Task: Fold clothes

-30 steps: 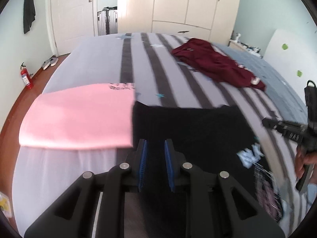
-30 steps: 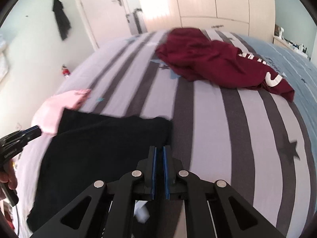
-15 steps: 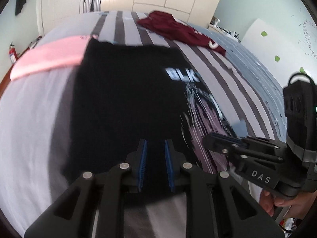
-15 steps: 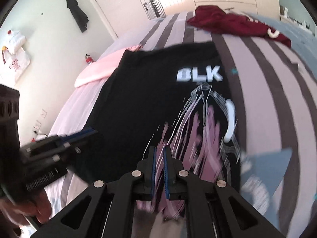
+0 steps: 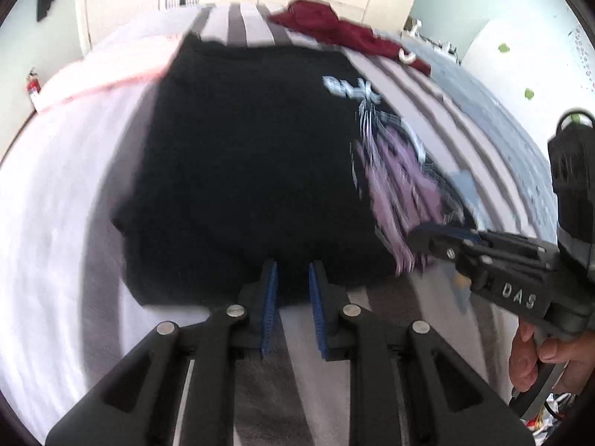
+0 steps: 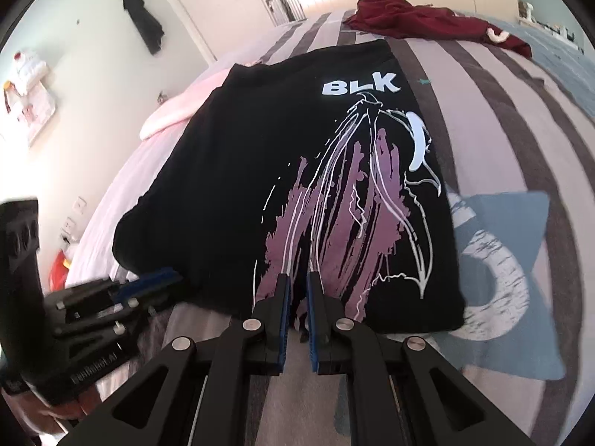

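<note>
The soft, limp black printed cotton T-shirt (image 6: 297, 171) is lying flat just ahead of both grippers. The left gripper (image 5: 292, 290) and right gripper (image 6: 297, 301) are hovering slightly parted, gripping nothing. The near hem is probably the best place to pinch.

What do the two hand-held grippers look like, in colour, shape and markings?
Both the left gripper and the right gripper have matte black angular frames with silver round screws and two narrow fingers lined with ribbed blue pads. The right one shows white letters "DAS" on its side in the left wrist view.
</note>
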Motion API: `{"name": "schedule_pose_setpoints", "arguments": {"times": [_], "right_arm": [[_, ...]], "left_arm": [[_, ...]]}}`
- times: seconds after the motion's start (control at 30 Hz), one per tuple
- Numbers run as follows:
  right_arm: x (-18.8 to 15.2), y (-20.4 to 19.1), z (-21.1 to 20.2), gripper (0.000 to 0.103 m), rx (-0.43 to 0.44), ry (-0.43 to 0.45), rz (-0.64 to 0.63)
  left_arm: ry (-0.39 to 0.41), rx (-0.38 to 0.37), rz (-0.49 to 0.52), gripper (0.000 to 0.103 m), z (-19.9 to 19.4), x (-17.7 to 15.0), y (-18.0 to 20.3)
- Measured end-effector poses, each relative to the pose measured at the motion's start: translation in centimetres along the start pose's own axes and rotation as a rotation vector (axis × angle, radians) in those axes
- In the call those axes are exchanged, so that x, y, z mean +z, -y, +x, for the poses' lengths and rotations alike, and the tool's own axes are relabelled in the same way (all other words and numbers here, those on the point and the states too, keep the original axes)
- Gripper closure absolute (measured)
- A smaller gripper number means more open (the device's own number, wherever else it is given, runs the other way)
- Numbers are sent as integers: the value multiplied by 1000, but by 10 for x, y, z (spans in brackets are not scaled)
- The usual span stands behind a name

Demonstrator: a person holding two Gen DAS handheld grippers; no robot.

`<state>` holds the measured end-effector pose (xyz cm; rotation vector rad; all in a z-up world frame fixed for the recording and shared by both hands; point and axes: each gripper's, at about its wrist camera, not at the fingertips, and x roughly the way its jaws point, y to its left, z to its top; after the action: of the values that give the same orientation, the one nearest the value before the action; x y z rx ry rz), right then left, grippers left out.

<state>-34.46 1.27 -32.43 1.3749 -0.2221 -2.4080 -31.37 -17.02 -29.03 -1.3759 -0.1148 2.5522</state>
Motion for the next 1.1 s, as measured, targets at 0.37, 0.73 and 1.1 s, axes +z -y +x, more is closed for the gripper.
{"name": "schedule_pose_setpoints", "arguments": {"times": [0.37,0.73,1.1], "right_arm": [[-10,36,-5,96,-76,32,22],[-4,42,-24,95,-102,-3,37],[-2,64,-12,96,-103,17,61]], "left_arm": [[12,86,13,87,7,-5,-31],[56,99,-19,87,-17,26,-36],[13,105,-80,86,10,16,-69]]}}
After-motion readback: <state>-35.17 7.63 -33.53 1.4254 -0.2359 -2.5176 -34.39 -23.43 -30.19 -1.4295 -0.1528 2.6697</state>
